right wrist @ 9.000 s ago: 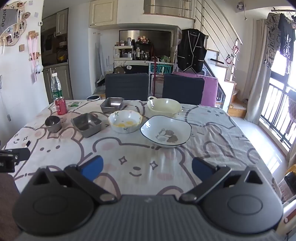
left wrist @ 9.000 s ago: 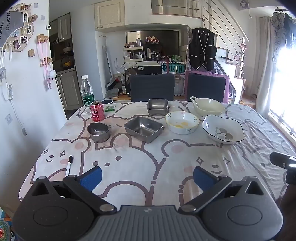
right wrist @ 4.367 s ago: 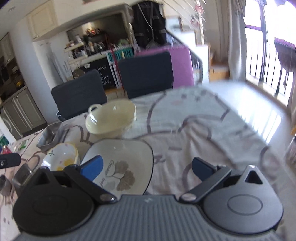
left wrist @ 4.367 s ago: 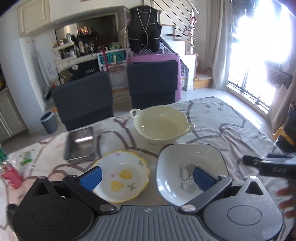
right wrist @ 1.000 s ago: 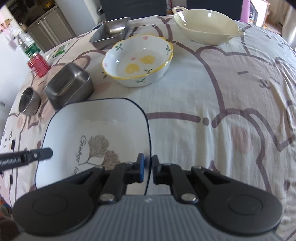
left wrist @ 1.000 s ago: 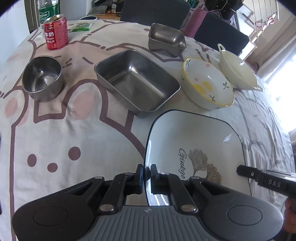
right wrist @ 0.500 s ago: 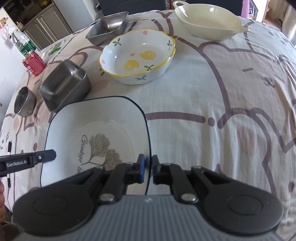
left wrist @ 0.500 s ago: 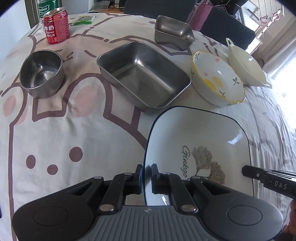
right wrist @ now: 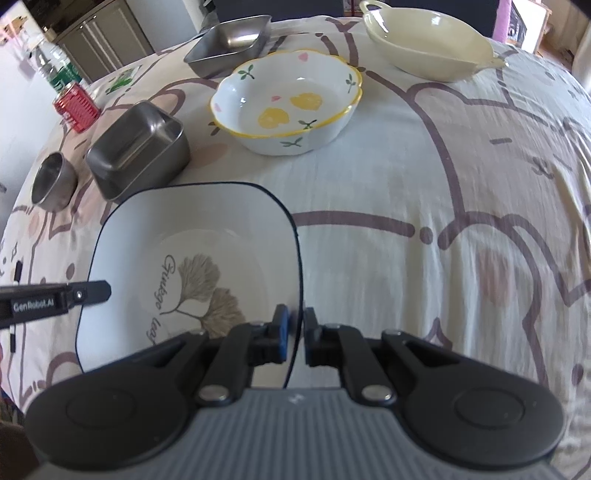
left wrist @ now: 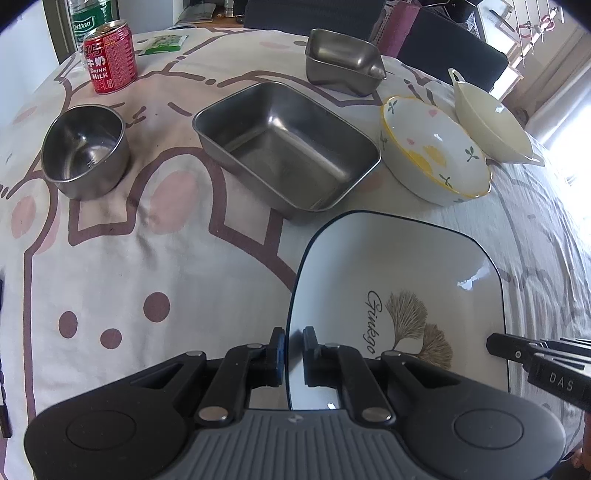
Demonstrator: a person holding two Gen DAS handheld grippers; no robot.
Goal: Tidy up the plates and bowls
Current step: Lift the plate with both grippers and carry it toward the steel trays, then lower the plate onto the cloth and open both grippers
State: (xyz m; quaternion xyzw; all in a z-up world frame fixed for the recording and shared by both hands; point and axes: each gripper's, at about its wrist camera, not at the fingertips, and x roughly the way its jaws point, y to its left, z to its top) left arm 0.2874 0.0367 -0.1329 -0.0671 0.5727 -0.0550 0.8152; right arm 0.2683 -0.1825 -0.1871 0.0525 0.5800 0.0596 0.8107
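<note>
- Your left claw [left wrist: 290, 349] was clenched on the left edge of the square plate [left wrist: 399, 295], low in the centre of the left wrist frame; the plate's near edge disappeared behind the claw's body, so you could not see its lower corners.
- Your right claw [right wrist: 294, 326] was clamped on the opposite, right edge of that same plate [right wrist: 192, 266], bottom centre of the right wrist frame, and again the body cut off the near rim.
- In each view only the tip of the other claw poked in from the frame's side, over the plate; the hands behind them were almost wholly out of shot.
- The plate was white with rounded corners, a thin dark rim, a brown leaf motif and a line of script in its well. Whether it rested on the surface [left wrist: 147, 258] or was held just off it, you could not tell.
- Beyond the plate in the left wrist frame sat a rectangular steel tray [left wrist: 286, 147], a round steel bowl [left wrist: 85, 151] at the left, a smaller steel tray [left wrist: 343, 61] at the top, a yellow-rimmed flowered bowl [left wrist: 434, 158] and a cream two-handled dish [left wrist: 487, 122] at the upper right.
- The red can [left wrist: 110, 57] stood at the upper left; the bottle [left wrist: 86, 16] behind it was cut off by the frame edge.
- The far right of the patterned cloth was washed out by glare.
</note>
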